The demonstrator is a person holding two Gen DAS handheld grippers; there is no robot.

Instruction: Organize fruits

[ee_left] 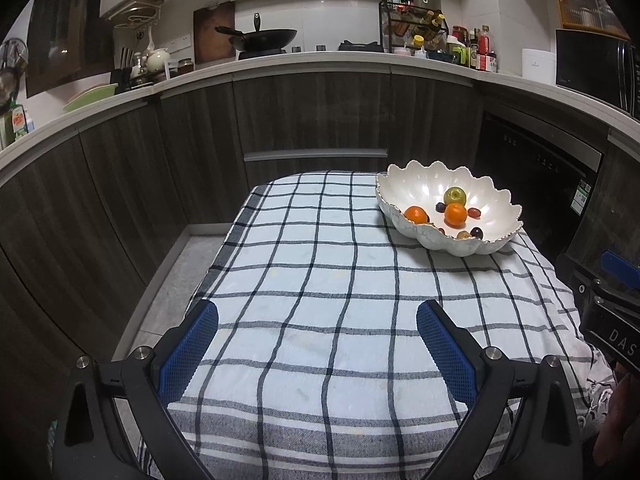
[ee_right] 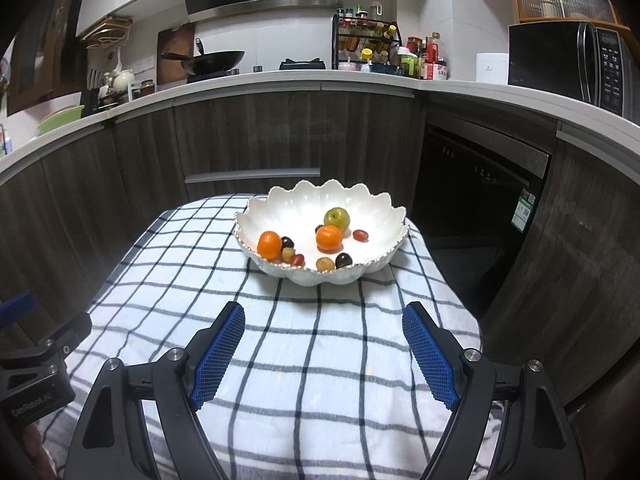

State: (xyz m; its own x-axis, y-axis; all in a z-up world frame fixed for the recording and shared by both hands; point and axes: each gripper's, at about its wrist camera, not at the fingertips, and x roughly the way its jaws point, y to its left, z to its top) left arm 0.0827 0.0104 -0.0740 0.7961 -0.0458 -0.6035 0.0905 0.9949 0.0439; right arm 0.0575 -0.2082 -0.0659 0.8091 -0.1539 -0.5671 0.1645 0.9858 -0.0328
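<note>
While both grippers hover over the checked cloth:
Left gripper (ee_left: 317,346): jaws spread, empty.
Right gripper (ee_right: 323,350): jaws spread, empty.
Fruit: all inside white scalloped ceramic bowl (ee_right: 384,216), far right of table.
Orange tangerines (ee_right: 329,238): light, soft; pinch across middle.
Dark grapes (ee_right: 343,260): slippery, crushable.
Bowl: likely fragile.

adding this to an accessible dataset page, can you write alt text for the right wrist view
A white scalloped bowl on a table under a blue-checked cloth holds two oranges, a green apple and several small dark, red and tan fruits. The open right gripper hangs empty in front of the bowl, with part of the left gripper at the left edge. Kitchen cabinets and a cluttered counter fill the background.
</note>
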